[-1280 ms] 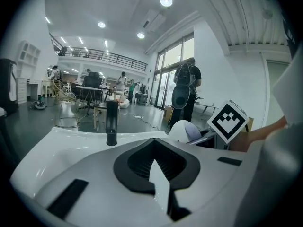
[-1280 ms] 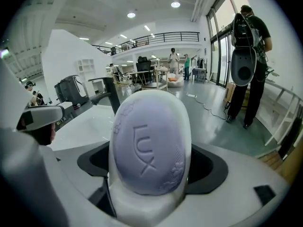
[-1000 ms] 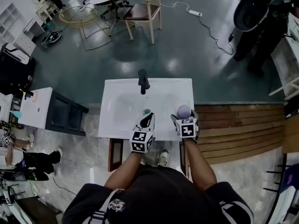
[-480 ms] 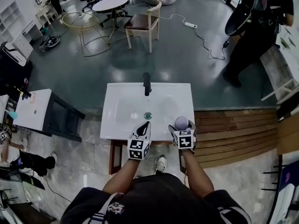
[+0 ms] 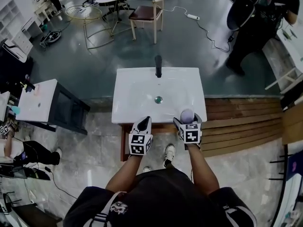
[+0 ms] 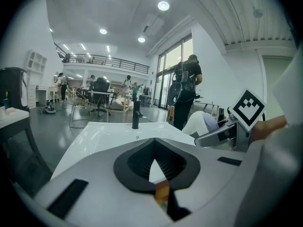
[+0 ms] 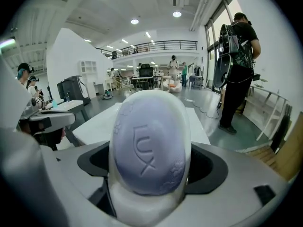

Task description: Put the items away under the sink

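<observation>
Firmly, right hand-held gripper (image 5: 188,121), gripping soap (image 7: 150,145) (seemingly)

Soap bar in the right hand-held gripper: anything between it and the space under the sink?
The soap bar is held above the front rim of the sink, so the sink itself lies between them. The space below is hidden in every view.

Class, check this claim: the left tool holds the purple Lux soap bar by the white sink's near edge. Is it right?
No: the right tool, not the left tool, holds the purple Lux soap bar by the white sink's near edge. The right gripper view shows it between that tool's jaws.
</observation>
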